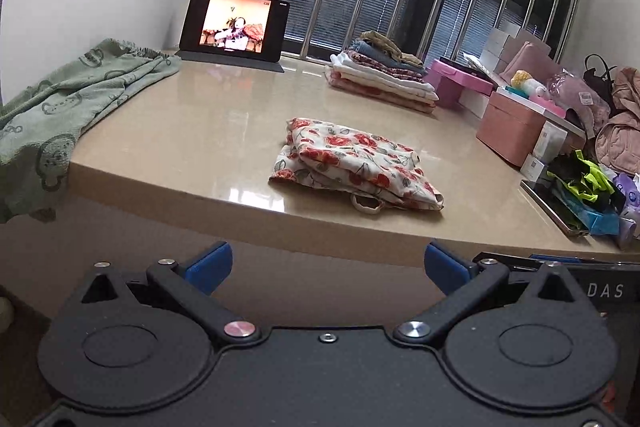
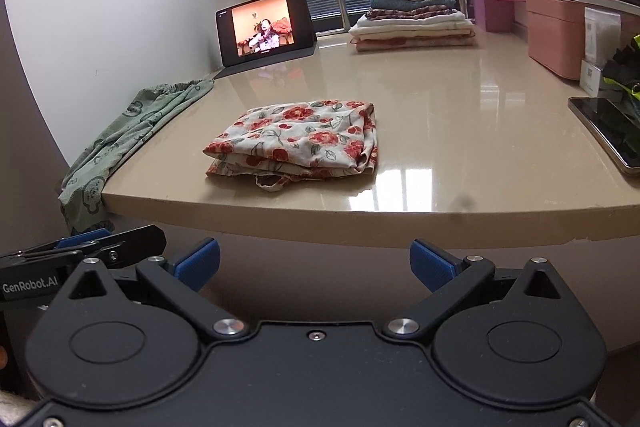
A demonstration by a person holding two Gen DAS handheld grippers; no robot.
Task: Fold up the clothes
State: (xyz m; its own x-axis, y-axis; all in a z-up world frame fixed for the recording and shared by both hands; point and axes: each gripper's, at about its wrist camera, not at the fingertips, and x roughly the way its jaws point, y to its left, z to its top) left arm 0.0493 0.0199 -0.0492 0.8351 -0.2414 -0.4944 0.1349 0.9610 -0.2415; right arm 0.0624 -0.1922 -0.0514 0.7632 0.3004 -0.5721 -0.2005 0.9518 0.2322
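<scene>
A white garment with red flowers (image 1: 352, 163) (image 2: 300, 139) lies folded into a compact rectangle near the front edge of the beige table (image 1: 192, 131) (image 2: 460, 131), a fabric loop poking out at its near side. A green printed cloth (image 1: 68, 107) (image 2: 132, 139) lies crumpled at the table's left end and hangs over the edge. My left gripper (image 1: 328, 267) is open, held below and in front of the table edge, holding nothing. My right gripper (image 2: 315, 263) is open too, likewise below the edge and apart from the garment.
A stack of folded clothes (image 1: 384, 75) (image 2: 416, 19) sits at the back by the barred window. A tablet (image 1: 234, 25) (image 2: 266, 27) with a lit screen stands at the back left. Pink boxes (image 1: 516, 127) (image 2: 556, 27), bags and a phone (image 2: 604, 133) crowd the right side.
</scene>
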